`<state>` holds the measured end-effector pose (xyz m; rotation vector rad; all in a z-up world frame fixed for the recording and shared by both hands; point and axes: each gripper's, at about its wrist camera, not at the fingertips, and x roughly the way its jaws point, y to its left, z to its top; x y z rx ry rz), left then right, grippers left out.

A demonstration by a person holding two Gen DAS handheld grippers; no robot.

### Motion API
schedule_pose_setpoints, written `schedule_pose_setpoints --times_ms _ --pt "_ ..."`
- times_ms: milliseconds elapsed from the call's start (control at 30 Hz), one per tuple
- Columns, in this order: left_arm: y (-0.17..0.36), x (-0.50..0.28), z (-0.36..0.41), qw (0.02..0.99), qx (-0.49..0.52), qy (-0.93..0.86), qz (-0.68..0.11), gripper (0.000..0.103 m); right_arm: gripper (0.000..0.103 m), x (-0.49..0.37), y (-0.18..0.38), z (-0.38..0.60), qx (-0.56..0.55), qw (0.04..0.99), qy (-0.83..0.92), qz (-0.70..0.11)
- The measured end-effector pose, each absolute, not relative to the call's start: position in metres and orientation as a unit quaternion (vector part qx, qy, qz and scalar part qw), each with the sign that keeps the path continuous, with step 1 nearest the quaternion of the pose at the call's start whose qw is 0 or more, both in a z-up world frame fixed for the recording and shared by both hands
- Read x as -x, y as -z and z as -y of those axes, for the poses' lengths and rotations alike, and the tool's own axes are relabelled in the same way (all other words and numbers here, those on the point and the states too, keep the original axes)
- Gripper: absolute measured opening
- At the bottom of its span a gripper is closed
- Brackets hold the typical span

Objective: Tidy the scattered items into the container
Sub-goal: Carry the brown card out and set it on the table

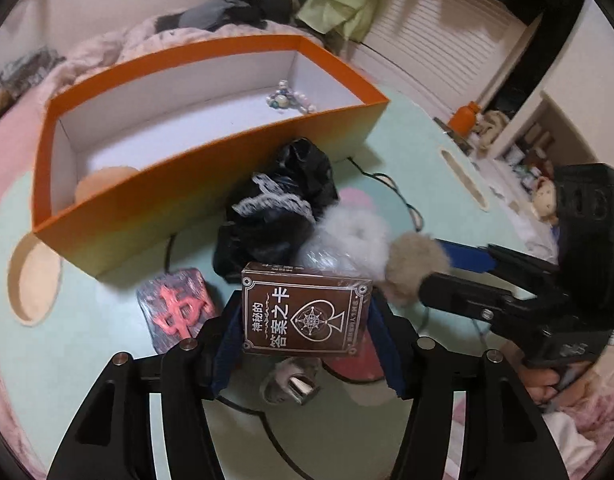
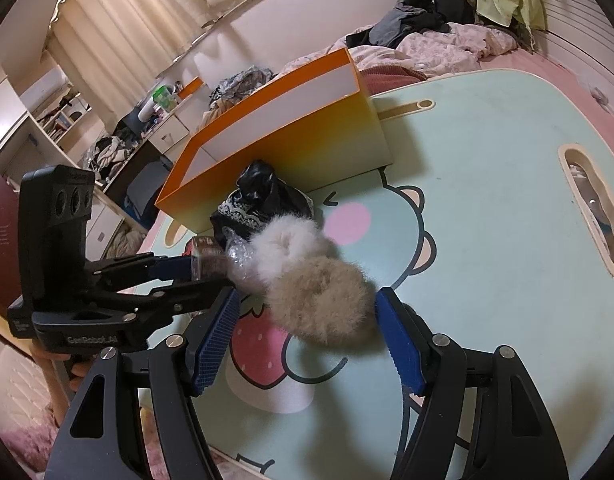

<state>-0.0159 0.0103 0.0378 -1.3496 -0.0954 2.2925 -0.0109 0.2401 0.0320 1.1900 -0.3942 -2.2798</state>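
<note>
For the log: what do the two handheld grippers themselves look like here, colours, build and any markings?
Both are matte black with angular, strut-like linkages and silver pivot bolts, and their fingers carry blue ribbed pads. Seen from the right wrist, the left gripper has a boxy black head with three round openings and pale embossed lettering on its body, too soft to read surely. Bare fingers grip its handle. No cables visible.

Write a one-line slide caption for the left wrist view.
Left gripper clamps a brown card box before the orange cardboard container, while the right gripper reaches a beige fluffy scrunchie.
</note>
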Motion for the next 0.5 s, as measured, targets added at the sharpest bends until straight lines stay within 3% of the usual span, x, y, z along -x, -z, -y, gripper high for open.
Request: schedule_pose_setpoints --times_ms 133,333,500 --pt "-0.055 -0.01 0.01 0.25 0.434 -0.862 0.074 0.072 0.07 0.008 -0.035 -0.241 -0.433 0.263 0.85 0.143" --pt "-0.072 -0.045 0.038 0.242 0.369 -0.895 0.068 0.074 0.07 0.008 -0.064 -0.235 -0.394 0.268 0.872 0.114" --pt "-0.059 -0.049 0.055 0.149 0.376 -0.913 0.051 0.08 0.07 0.027 -0.117 -0.202 -0.362 0.314 0.874 0.08"
